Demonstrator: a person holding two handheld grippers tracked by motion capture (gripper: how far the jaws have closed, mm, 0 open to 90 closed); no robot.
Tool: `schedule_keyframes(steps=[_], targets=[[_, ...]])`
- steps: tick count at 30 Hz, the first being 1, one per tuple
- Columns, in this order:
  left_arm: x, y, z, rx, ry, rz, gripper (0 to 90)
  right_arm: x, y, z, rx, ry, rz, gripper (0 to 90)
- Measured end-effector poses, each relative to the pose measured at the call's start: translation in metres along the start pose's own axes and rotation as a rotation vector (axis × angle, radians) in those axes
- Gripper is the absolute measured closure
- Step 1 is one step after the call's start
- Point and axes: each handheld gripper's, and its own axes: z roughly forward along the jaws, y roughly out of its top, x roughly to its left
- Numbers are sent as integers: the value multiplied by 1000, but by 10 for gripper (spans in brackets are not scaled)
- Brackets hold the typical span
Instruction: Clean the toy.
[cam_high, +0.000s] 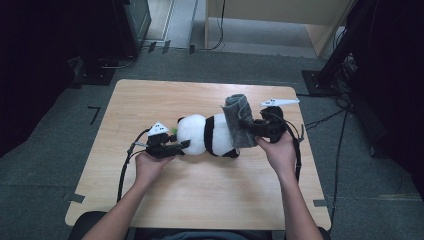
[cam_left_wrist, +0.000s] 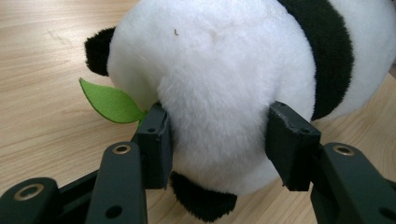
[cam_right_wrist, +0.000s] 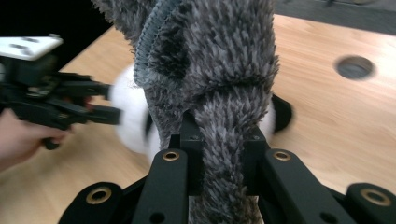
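The wooden table (cam_high: 150, 100) carries everything here, its pale top running from a rounded far edge down to the near edge where the person's forearms come in. A small round hole (cam_right_wrist: 354, 67) shows in its surface in the right gripper view.

On it, roughly midway between the left and right edges and a little nearer the far edge, lies the plush panda (cam_high: 207, 134) on its side: a fluffy white body crossed by a broad black band, with black ears and black paws. A small green felt leaf (cam_left_wrist: 109, 101) sticks out by its head, towards the left edge.

Draped over the panda's right end is a shaggy grey cloth (cam_high: 239, 120), long-piled, with a ribbed bluish seam running along one fold; it stands up off the table rather than lying flat.

The left gripper (cam_high: 172, 146) reaches in from the left edge, and its jaws press into the white fur on both sides, grasping the panda's rounded end. The right gripper (cam_high: 252, 126) is clenched tight on a bunched fold of the grey cloth, with pile bulging out above and below the pads.

The cloth hides the panda's far end in the high view, and the face cannot be made out. In the right gripper view the panda is a blurred white patch behind the cloth, and the left gripper is soft and smeared
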Motion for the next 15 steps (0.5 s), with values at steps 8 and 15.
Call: schedule_keyframes(steps=[8, 15], targets=[[0, -1, 0, -13, -2, -5, 466, 35, 22, 50, 99, 79, -66, 782], [0, -2, 0, -15, 2, -2, 464, 66, 39, 97, 169, 137, -102, 781]])
